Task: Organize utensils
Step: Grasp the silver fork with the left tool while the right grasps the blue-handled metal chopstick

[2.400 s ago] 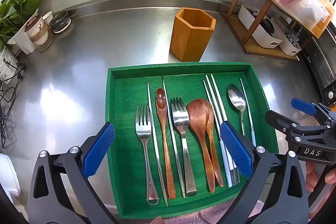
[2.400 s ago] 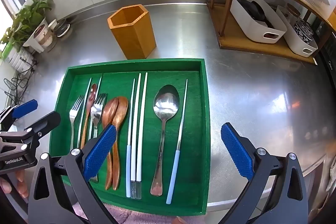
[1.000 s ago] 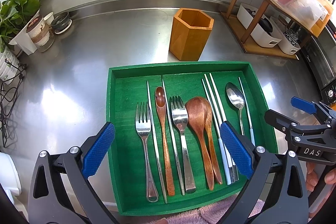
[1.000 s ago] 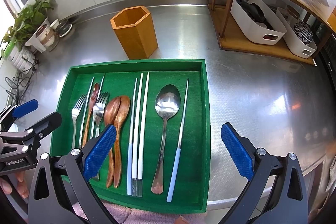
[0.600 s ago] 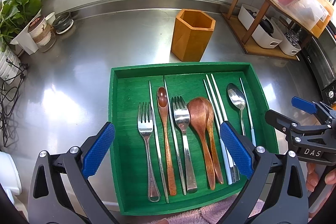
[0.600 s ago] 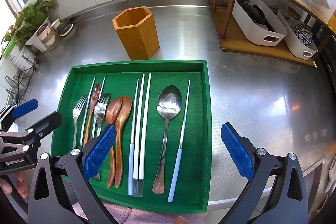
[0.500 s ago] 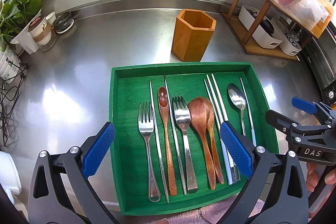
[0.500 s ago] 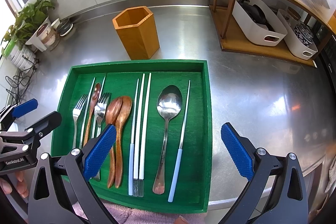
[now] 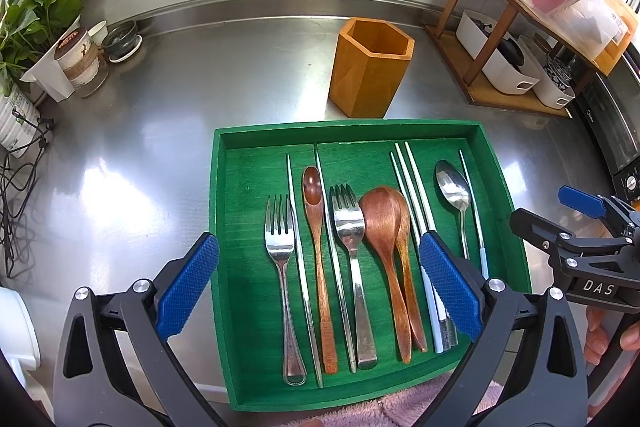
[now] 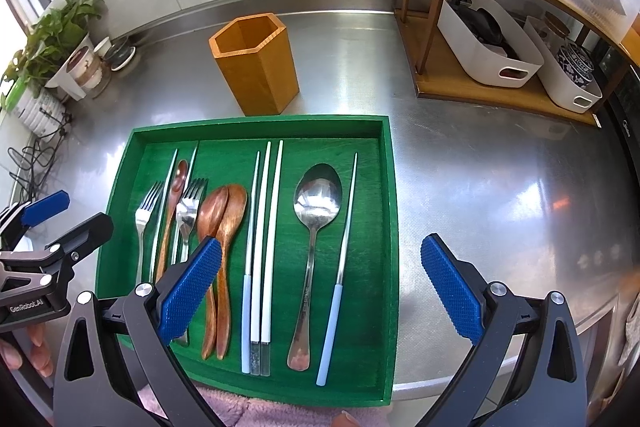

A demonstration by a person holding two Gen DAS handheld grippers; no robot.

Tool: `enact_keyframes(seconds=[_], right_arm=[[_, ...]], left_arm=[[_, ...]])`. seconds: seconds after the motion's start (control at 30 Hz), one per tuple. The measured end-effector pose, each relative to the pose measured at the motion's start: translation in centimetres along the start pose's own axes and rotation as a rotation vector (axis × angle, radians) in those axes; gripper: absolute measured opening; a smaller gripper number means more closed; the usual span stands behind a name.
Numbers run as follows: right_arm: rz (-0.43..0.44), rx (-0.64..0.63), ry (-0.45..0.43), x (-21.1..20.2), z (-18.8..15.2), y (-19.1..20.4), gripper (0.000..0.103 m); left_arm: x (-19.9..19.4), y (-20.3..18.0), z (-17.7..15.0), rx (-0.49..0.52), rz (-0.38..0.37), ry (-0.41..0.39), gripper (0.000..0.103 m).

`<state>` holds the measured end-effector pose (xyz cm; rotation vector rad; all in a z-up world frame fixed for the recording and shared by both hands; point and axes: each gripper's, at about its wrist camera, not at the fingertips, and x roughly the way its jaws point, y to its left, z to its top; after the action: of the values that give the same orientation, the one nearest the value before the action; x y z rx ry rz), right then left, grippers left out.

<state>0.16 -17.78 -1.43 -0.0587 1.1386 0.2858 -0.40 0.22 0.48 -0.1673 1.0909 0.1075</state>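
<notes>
Left gripper (image 9: 316,285) and right gripper (image 10: 320,285): both spread wide, holding nothing, above the green tray (image 9: 218,227). Forks, spoons and chopsticks (image 10: 262,247) lie side by side in it. Wooden holder (image 9: 372,67) stands beyond, without contents. Step: apparently pre-pick. Next: descend and close on one handle.

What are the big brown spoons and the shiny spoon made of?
The two brown spoons look like wood: reddish-brown, grain streaks, soft sheen. The shiny spoon looks like polished metal, probably stainless steel: silver and mirror-like, with bright reflections in its bowl.
</notes>
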Motion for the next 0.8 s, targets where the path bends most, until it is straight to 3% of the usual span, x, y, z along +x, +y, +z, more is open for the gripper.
enact_keyframes(seconds=[0.43, 0.67, 0.8], right_arm=[[-0.012, 0.045, 0.005, 0.3, 0.6, -1.4, 0.092], [-0.017, 0.028, 0.005, 0.2, 0.9, -1.2, 0.092], [0.054, 0.084, 0.085, 1.2, 1.4, -2.2, 0.072]], left_arm=[[-0.3, 2.0, 0.7, -0.046, 0.024, -0.018, 0.094], [0.0, 2.5, 0.9, -0.045, 0.005, 0.010, 0.077], [0.8, 2.5, 0.9, -0.042, -0.050, 0.091, 0.062]])
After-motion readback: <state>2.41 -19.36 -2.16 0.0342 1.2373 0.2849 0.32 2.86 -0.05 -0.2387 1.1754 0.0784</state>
